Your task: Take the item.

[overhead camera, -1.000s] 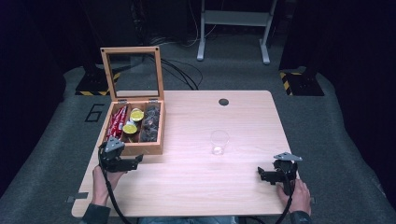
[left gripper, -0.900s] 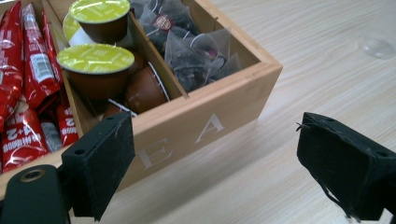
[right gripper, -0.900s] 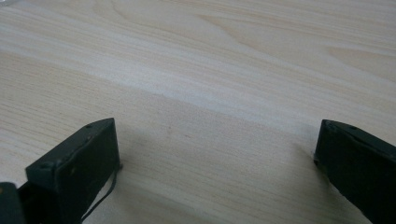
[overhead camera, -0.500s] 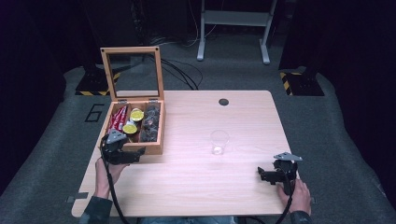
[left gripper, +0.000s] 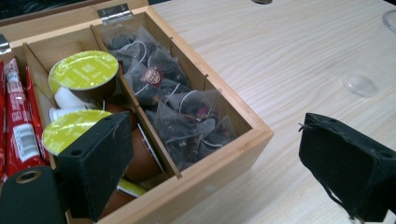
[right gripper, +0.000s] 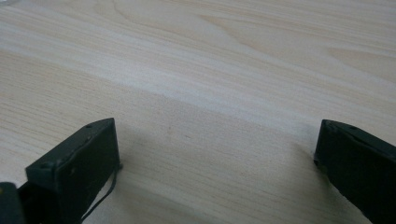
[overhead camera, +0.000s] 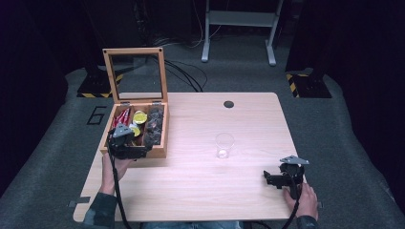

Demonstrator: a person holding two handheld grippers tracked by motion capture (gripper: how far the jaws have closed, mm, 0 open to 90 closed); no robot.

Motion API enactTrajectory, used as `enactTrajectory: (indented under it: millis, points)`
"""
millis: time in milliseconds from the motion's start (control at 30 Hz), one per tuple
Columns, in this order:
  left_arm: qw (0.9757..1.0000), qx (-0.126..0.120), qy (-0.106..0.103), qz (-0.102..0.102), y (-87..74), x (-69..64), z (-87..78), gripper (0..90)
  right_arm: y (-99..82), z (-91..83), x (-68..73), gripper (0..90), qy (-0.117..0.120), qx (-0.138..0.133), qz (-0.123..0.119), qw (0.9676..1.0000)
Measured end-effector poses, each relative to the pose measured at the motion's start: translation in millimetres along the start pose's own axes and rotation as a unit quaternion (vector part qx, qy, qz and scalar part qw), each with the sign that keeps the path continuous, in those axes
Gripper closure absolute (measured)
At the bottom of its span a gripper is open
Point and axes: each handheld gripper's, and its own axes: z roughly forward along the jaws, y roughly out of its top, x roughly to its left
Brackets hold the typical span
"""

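A wooden box (overhead camera: 158,151) with its glass lid (overhead camera: 134,71) raised stands at the table's left. It holds red sachets (left gripper: 18,121), yellow-lidded capsules (left gripper: 83,70) and dark tea bags (left gripper: 180,105) in separate compartments. My left gripper (overhead camera: 137,149) hovers open over the box's near edge; in the left gripper view, the left gripper (left gripper: 217,140) has one jaw above the capsules and the other out past the box's corner, with nothing held. My right gripper (overhead camera: 273,179) rests open near the table's front right, and the right gripper (right gripper: 218,140) has bare wood between its jaws.
A clear plastic cup (overhead camera: 224,144) stands near the middle of the table (overhead camera: 200,191), right of the box. A dark round hole (overhead camera: 229,104) sits at the table's far edge. Cables and a metal stand's legs (overhead camera: 239,28) lie on the floor beyond.
My left gripper has moved away from the table's front, up to the box, and now hangs over its near compartments. The right gripper has stayed put.
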Motion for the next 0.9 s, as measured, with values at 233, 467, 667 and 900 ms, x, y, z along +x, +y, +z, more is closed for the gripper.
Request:
enactTrajectory:
  millis: [233,467,667,900]
  points:
    - [1.0,0.001,0.0,0.003,10.0,2.4,6.4,9.6,0.0,0.0,0.0,0.0,0.0,0.0,0.0,1.0]
    - [0.9999,0.01,-0.003,0.003,18.3,6.6,16.4,10.9,0.0,0.0,0.0,0.0,0.0,0.0,0.0,1.0]
    - [0.9997,0.022,-0.006,0.005,27.2,8.6,28.3,6.3,0.1,-0.1,-0.2,0.0,0.001,0.001,-0.001,1.0]
    - [0.9991,0.041,0.004,0.009,26.2,13.0,44.8,23.6,0.1,-0.1,-0.2,0.0,0.001,0.001,-0.001,1.0]
